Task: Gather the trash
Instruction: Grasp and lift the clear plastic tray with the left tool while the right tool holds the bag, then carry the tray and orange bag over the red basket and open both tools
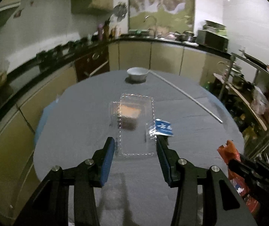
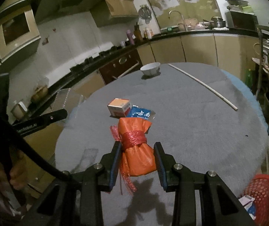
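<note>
Two claws are in use, one in each of my hands. My left claw (image 1: 135,146) is closed on a clear plastic container (image 1: 136,124), its blue pads pressing the container's near sides; the container hangs above the table (image 1: 74,128), and through its walls a small box (image 1: 129,113) on the table shows blurred. A blue packet (image 1: 164,127) lies on the table just beside the container's right edge.

My right claw (image 2: 137,151) is closed on an orange bundle (image 2: 137,146), tied round the middle with red mesh, and holds it above the table. Beyond the bundle, the small box (image 2: 119,107) and the blue packet (image 2: 141,113) lie touching each other near the table's middle.

At the far edge stands a white bowl (image 2: 150,68). A long pale stick (image 2: 203,86) lies diagonally to its right. A red basket (image 2: 264,197) sits at the near right, holding a carton.
</note>
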Tool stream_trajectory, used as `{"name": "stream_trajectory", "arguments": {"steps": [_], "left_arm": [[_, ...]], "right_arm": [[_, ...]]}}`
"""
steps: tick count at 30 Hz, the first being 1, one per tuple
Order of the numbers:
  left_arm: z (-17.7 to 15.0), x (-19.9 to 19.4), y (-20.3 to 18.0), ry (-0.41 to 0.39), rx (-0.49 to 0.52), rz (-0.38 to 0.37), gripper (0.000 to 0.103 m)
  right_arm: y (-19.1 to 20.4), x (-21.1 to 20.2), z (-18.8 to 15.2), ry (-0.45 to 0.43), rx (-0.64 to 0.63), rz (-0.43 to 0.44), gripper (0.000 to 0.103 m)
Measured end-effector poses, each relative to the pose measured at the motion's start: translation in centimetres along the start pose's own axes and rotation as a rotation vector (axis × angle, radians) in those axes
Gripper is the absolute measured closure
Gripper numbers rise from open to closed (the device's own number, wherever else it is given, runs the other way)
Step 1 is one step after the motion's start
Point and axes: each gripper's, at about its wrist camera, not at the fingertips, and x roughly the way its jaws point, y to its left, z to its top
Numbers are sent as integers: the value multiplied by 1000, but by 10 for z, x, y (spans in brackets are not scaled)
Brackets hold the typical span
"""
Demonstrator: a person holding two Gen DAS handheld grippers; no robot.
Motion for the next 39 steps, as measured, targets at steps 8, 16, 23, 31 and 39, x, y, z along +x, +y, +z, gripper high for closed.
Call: {"name": "stream_trajectory", "arguments": {"steps": [8,16,23,31,39], "left_arm": [[-1,-14,-34,-14,55,-41,56],[-6,-18,-74,6,124,-95,56],[-11,-19,-107,21,194,-155,55],[-17,-31,-139,-3,276,-231,55],[-28,-39,-160,-6,342,-287,55]], "right_arm": [[-23,-54,-12,-69,53,-38,65],[-60,-102,-25,-131,124,-104,65],[-85,-131,-34,-167,176,-139,65],[-107,-153,-38,-210,228,-167,65],[-121,-165,-40,-237,275,-173,65]]}}
